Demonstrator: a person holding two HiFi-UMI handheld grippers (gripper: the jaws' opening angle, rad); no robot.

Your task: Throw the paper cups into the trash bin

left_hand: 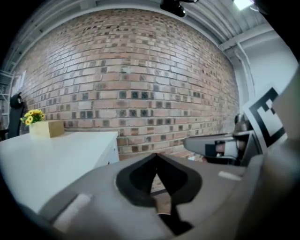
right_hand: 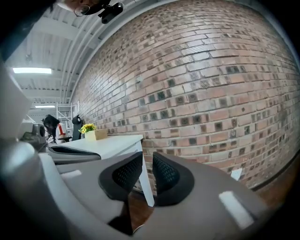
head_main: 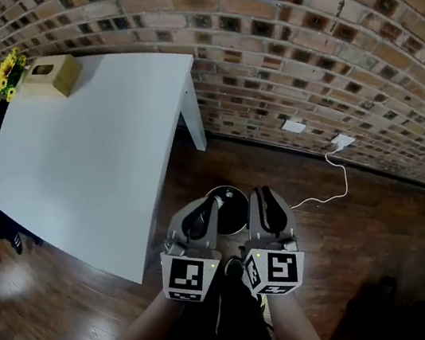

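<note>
Item count, as shown:
- Desk (head_main: 84, 168), white: one.
- Tan box (head_main: 54, 72): one.
- Bunch of yellow flowers (head_main: 6, 74): one.
- Trash bin (head_main: 231, 213), dark and round: one.
- White cable (head_main: 336, 190): one.
- White wall fittings: two, a wall plate (head_main: 293, 126) and a second wall plate (head_main: 342, 140).
- Grippers: two, the left gripper (head_main: 205, 212) and the right gripper (head_main: 266, 198).

No legible text, label, brand or number is present. The left cube (head_main: 187, 277) and right cube (head_main: 278, 270) carry black-and-white square markers without characters.
</note>
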